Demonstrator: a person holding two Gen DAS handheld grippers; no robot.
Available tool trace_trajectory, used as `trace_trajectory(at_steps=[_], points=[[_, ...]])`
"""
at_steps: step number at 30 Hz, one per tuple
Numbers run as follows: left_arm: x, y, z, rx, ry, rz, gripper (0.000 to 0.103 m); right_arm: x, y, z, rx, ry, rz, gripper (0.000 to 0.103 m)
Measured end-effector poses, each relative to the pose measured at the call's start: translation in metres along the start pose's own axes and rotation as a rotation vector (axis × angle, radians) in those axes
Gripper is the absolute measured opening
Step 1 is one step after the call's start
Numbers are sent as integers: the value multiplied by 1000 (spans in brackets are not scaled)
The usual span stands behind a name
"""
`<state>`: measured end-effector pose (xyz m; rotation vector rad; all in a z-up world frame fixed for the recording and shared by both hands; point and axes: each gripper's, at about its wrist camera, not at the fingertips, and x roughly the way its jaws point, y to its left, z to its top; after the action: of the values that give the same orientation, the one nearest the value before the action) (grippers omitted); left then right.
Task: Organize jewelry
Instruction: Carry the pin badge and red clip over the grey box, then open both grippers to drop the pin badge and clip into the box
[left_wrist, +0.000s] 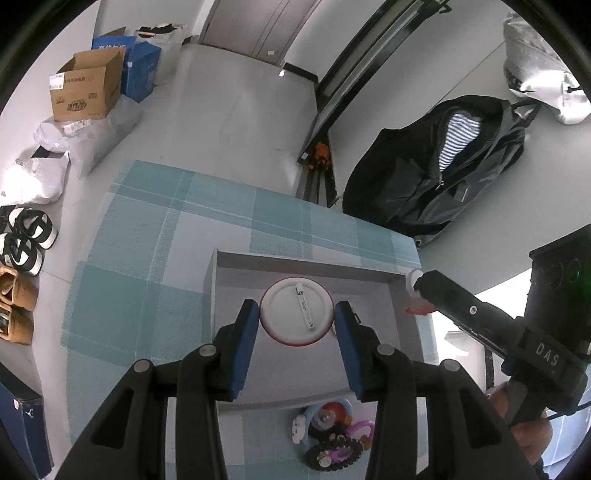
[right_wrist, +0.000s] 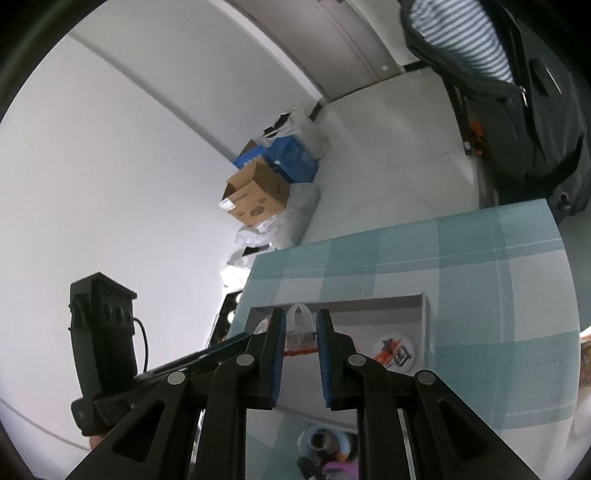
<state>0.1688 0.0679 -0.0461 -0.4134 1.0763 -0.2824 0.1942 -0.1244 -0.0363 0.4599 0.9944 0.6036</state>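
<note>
A grey tray (left_wrist: 306, 264) lies on a checked teal cloth. My left gripper (left_wrist: 297, 315) is shut on a round badge (left_wrist: 295, 314), white back with a pin and red rim, over the tray. My right gripper (right_wrist: 301, 325) is shut on a clear plastic piece (right_wrist: 299, 319) with a red part below it, at the tray's right edge (left_wrist: 417, 291). A printed round badge (right_wrist: 393, 354) lies in the tray. A heap of jewelry (left_wrist: 332, 435), with dark bead bracelets, a purple ring and a blue ring, lies in front of the tray.
A black backpack (left_wrist: 436, 170) sits beyond the table at the right. Cardboard and blue boxes (left_wrist: 88, 88), plastic bags and shoes (left_wrist: 22, 240) lie on the floor at the left. The cloth's far edge (left_wrist: 258, 184) is the table's end.
</note>
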Motion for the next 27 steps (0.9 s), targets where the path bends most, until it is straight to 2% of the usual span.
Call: trace_trajectory(at_steps=[12, 20, 25, 26, 27], points=[[18, 2, 0, 9, 52, 13, 37, 24, -13, -4, 34, 70, -41, 16], [17, 5, 1, -15, 41, -26, 37, 27, -12, -6, 44, 70, -45, 16], [18, 5, 2, -41, 55, -57, 38, 27, -13, -7, 57, 62, -63, 20], [17, 4, 2, -35, 63, -53, 42, 26, -14, -7, 59, 58, -65, 25], [16, 3, 1, -24, 60, -51, 47, 24, -14, -6, 59, 53, -69, 34]])
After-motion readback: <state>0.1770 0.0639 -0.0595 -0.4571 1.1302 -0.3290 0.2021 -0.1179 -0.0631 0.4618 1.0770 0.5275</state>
